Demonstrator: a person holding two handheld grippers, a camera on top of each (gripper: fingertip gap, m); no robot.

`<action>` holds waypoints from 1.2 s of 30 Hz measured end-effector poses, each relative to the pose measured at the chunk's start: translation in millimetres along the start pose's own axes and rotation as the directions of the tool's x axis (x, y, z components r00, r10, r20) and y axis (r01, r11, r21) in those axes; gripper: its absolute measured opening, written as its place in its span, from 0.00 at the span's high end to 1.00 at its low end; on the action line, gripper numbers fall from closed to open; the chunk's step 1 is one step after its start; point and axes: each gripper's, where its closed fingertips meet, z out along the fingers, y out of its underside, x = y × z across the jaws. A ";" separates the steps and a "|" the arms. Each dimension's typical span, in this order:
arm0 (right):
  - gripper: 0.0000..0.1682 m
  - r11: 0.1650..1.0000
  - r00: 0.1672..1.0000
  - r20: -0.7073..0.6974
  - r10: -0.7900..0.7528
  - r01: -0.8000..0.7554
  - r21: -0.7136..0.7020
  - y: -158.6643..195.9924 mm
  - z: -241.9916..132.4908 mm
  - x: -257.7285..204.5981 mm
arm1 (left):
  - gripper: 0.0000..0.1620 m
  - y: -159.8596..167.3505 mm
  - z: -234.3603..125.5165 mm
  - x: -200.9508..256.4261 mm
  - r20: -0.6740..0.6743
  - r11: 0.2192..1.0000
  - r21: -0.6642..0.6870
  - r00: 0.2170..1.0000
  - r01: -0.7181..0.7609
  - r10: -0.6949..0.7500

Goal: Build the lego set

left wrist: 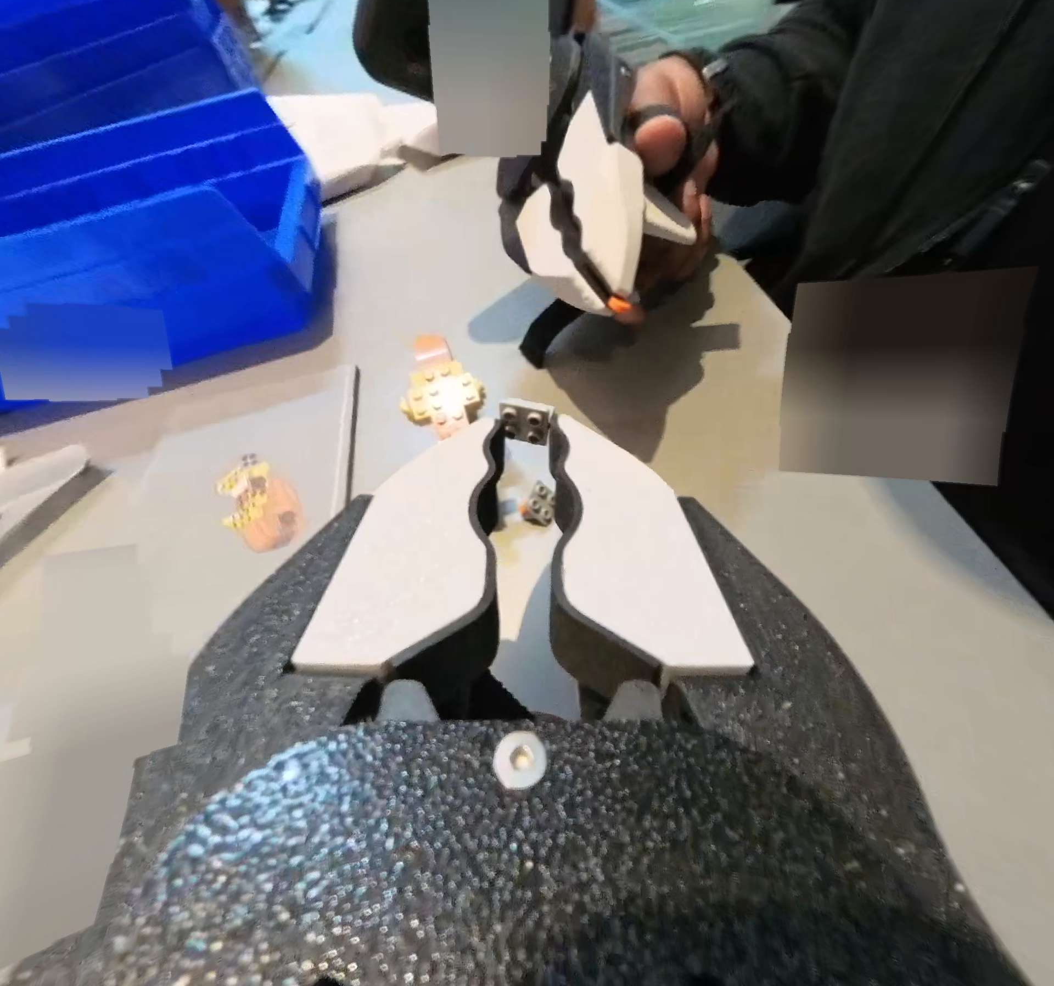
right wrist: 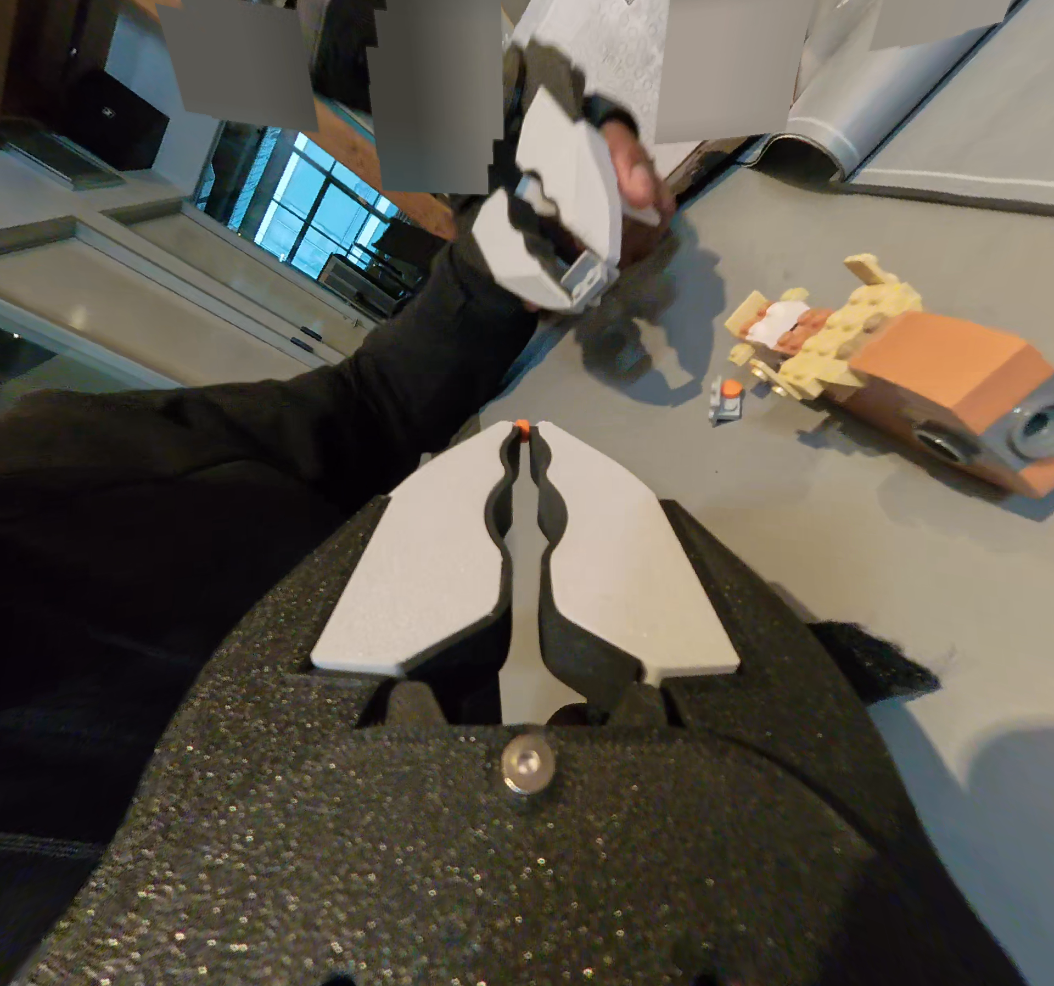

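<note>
A: Fingers first: what does the left gripper (left wrist: pixel 525 429) have?

B: A small grey plate (left wrist: pixel 526 421) with four studs, pinched at the very tips and raised above the grey table (left wrist: pixel 713 531).

A: And the right gripper (right wrist: pixel 521 431)?

B: Its fingers are clenched on a tiny orange stud piece (right wrist: pixel 521 426), also off the table. In the left wrist view that gripper hangs farther back, gripped by a hand (left wrist: pixel 670 160) in a dark sleeve.

A: What lies on the table?

B: A tan and brown model (right wrist: pixel 890 354) on its side, studs showing. Just beside it, a little grey piece with an orange top (right wrist: pixel 727 397). Farther left in the left wrist view, a second small tan and orange build (left wrist: pixel 259 496) sits near the edge of an open booklet (left wrist: pixel 251 434).

A: Behind those?

B: A blue bin (left wrist: pixel 142 188) with dividers, well apart from the models.
</note>
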 end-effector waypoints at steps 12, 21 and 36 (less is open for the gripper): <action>0.98 0.991 0.998 -0.006 0.068 -0.066 0.120 -4.8 6.3 -13.4 | 0.91 16.4 4.0 -30.5 -0.482 0.972 -0.130 0.869 -0.195 0.110; 0.98 0.978 0.994 -0.006 0.110 -0.107 0.178 -6.3 6.9 -19.6 | 0.91 18.2 6.4 -27.0 -0.509 0.972 -0.106 0.851 -0.211 0.129; 0.98 0.985 0.988 -0.078 0.132 -0.122 0.123 -8.2 -4.4 -3.6 | 0.91 -22.2 25.3 25.0 0.452 0.998 0.040 0.890 0.049 -0.062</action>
